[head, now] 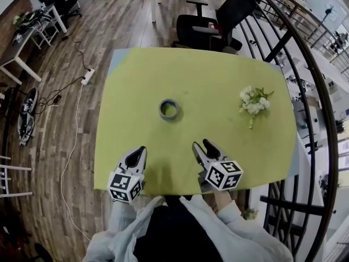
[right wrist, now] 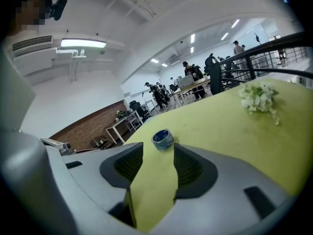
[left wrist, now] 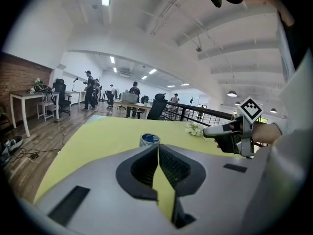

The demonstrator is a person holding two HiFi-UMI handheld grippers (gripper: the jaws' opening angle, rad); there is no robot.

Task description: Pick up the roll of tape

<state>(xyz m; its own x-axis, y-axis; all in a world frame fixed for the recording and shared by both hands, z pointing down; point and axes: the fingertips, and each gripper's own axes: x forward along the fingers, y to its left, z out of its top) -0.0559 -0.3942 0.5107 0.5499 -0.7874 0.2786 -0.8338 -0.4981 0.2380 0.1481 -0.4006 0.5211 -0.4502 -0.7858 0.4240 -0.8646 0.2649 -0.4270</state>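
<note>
The left tool (head: 139,152), grey with black pads, is hovering at the near edge of the yellow-green worktop (head: 207,75), its jaws clenched tip to tip on nothing. The right tool (head: 202,145) is hovering beside it at the same edge, its jaws spread apart and empty. The grey roll of tape with a blue core (head: 169,109) is lying flat near the worktop's centre, beyond both tools and touching neither. A small bunch of white flowers (head: 254,101) is lying toward the right edge.
</note>
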